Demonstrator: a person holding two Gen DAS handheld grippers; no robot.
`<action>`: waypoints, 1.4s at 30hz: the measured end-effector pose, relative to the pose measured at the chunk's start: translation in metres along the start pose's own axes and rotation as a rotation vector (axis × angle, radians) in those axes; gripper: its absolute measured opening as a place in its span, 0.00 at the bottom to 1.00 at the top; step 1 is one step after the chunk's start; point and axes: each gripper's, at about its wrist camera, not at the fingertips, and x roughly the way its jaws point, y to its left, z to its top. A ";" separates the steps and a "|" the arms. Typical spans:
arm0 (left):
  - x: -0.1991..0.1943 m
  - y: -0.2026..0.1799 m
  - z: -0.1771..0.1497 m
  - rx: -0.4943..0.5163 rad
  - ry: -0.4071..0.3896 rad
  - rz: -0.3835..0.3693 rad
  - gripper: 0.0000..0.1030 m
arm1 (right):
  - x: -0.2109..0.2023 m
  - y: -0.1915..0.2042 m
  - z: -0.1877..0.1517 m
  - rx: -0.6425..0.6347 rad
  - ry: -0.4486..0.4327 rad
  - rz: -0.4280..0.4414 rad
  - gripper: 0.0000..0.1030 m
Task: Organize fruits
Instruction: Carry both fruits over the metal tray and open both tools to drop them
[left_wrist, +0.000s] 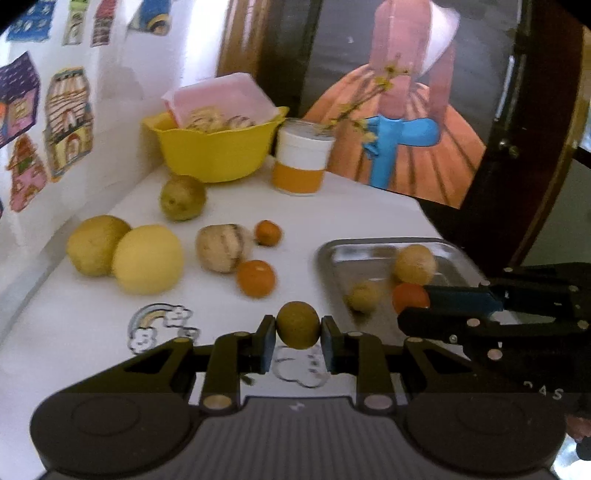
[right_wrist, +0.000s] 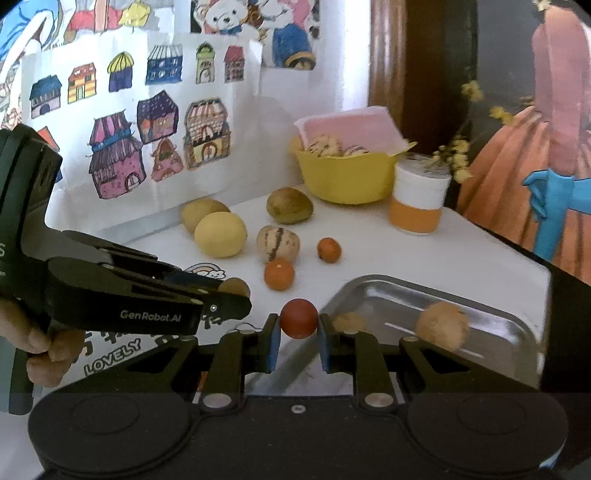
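Both grippers are loaded, the left gripper (left_wrist: 297, 338) pinching a small green-brown fruit (left_wrist: 297, 329) above the table, the right gripper (right_wrist: 297, 334) clamping an orange-red fruit (right_wrist: 298, 318) beside the metal tray (right_wrist: 517, 325), presumably both bound there.

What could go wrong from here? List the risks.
1. The left gripper pinches the round green-brown fruit only at its sides; it could slip and roll.
2. The right gripper with the small red fruit is close by; they could collide above the metal tray.
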 end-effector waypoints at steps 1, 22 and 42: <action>-0.001 -0.005 -0.001 0.006 0.000 -0.006 0.28 | -0.004 -0.002 -0.002 0.001 -0.003 -0.007 0.22; 0.028 -0.070 -0.004 0.118 0.041 -0.032 0.28 | -0.013 -0.065 -0.036 0.086 0.019 -0.136 0.22; 0.051 -0.072 -0.003 0.114 0.079 -0.011 0.28 | 0.019 -0.083 -0.033 0.087 0.098 -0.148 0.23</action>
